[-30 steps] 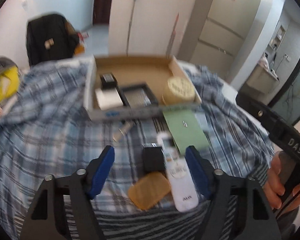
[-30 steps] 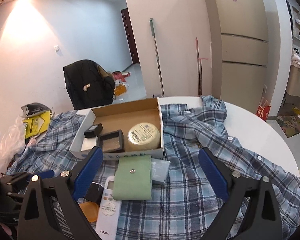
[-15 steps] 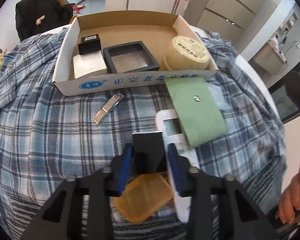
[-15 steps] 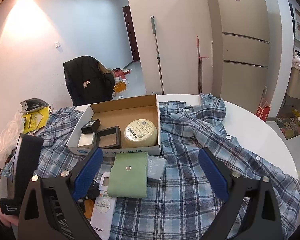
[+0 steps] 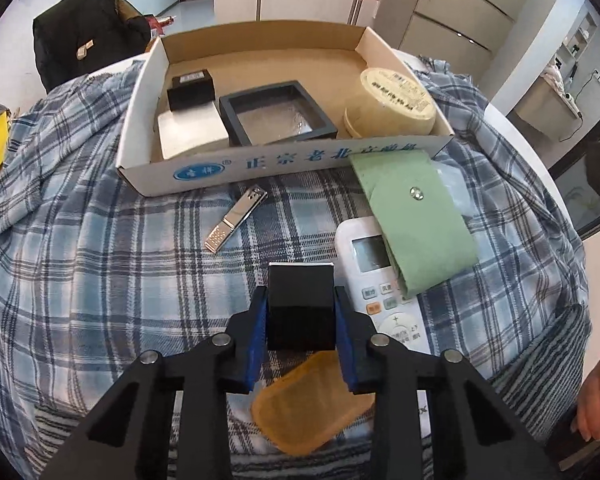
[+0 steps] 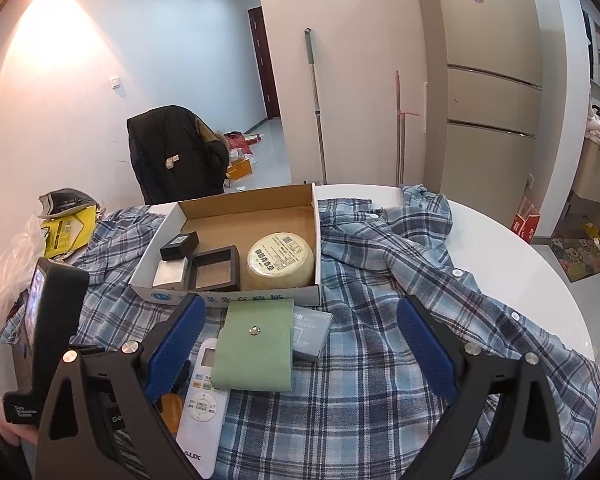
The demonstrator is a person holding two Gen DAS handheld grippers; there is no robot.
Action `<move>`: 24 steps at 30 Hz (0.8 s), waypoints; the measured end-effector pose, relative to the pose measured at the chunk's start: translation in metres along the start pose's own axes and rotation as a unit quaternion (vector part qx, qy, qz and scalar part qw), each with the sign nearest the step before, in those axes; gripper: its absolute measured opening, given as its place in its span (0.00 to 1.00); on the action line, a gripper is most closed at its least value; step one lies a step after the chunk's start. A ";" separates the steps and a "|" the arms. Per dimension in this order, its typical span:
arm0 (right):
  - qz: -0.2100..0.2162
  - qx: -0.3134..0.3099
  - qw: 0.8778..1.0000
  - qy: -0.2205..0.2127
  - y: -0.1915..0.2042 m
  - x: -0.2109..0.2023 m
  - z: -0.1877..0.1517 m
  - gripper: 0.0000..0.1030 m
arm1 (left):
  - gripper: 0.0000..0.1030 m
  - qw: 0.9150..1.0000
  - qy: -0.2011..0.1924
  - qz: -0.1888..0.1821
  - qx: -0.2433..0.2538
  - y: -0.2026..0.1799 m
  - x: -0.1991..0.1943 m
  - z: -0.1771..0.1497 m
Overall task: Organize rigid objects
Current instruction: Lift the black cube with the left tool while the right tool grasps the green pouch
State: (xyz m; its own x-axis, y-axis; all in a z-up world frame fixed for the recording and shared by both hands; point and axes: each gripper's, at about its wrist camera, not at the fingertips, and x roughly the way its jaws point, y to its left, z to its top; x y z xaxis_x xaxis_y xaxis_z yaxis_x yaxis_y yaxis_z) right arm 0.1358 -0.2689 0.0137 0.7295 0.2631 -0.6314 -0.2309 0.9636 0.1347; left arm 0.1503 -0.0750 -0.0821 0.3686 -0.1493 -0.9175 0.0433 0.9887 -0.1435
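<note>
Left wrist view: the left gripper (image 5: 301,312) has just been closing, and its blue pads now pinch a small black cube-shaped box (image 5: 301,304) on both sides, over the blue plaid shirt (image 5: 100,280) spread on the table. An amber translucent soap-like bar (image 5: 308,412) lies just below the box, and a white remote control (image 5: 384,292) lies beside it, partly under a green snap-button pouch (image 5: 416,224). A silver nail clipper (image 5: 236,224) rests near the open cardboard tray (image 5: 284,164), which holds a second black box (image 5: 191,89), a black square frame case (image 5: 276,118) and a round cream tin (image 5: 392,104). In the right wrist view the right gripper (image 6: 300,344) hangs with jaws spread wide, nothing between them.
</note>
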 end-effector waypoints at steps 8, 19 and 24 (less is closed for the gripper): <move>-0.001 -0.004 1.000 0.008 0.002 0.003 -0.001 0.93 | 0.31 0.999 -0.032 0.003 0.007 0.000 -0.012 0.001; 0.032 0.023 0.992 0.116 0.006 0.029 -0.006 0.93 | 0.31 0.978 -0.208 0.023 -0.013 0.026 -0.096 -0.024; 0.047 0.004 0.980 0.192 0.023 0.056 -0.015 0.93 | 0.31 0.970 -0.244 0.008 -0.016 0.036 -0.092 -0.032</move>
State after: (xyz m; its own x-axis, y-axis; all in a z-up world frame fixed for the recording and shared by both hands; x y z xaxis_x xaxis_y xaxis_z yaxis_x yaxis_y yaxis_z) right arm 0.1624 -0.2327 -0.0301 0.4083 0.3158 -0.8565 -0.2794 0.9365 0.2120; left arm 0.0881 -0.0259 -0.0150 0.7647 -0.1014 -0.6364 0.0074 0.9889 -0.1487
